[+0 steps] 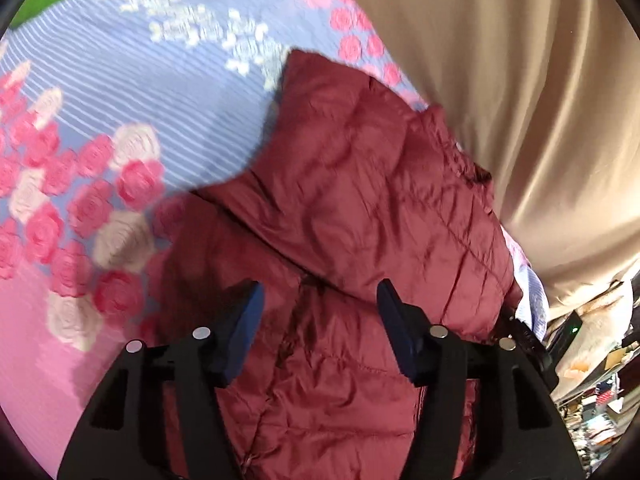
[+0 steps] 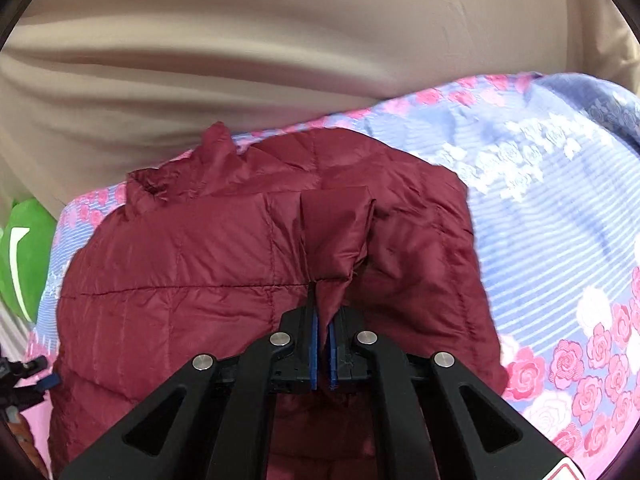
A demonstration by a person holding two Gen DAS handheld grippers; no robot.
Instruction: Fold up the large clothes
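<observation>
The maroon puffer jacket [image 2: 224, 264] is spread out on your bed, lying on the blue striped bedspread with pink and white roses [image 2: 560, 240], and it fills most of what both wrist cameras see. Your right gripper [image 2: 323, 320] is clamped tight on a pinched-up flap of the jacket's quilted fabric; the blue pads are almost together with a thin fold of maroon cloth squeezed between them, and the flap stands up in a little peak just past the fingertips. Your left gripper [image 1: 320, 300] isn't holding anything: its two blue-padded fingers stand apart over the jacket, with the puffy fabric showing in the gap between them and no pad pressing on it as far as you can see. In the left wrist view the jacket [image 1: 360, 208] looks partly folded, one quilted layer lying across another with a dark seam running between them. The collar end pokes up at the far edge in the right view, near the beige curtain [image 2: 280, 40] hanging behind the bed. There's a green thing [image 2: 24, 256] off to the left edge of the right view, beside the bedspread; can't tell what it is. The left view is a bit blurry.
</observation>
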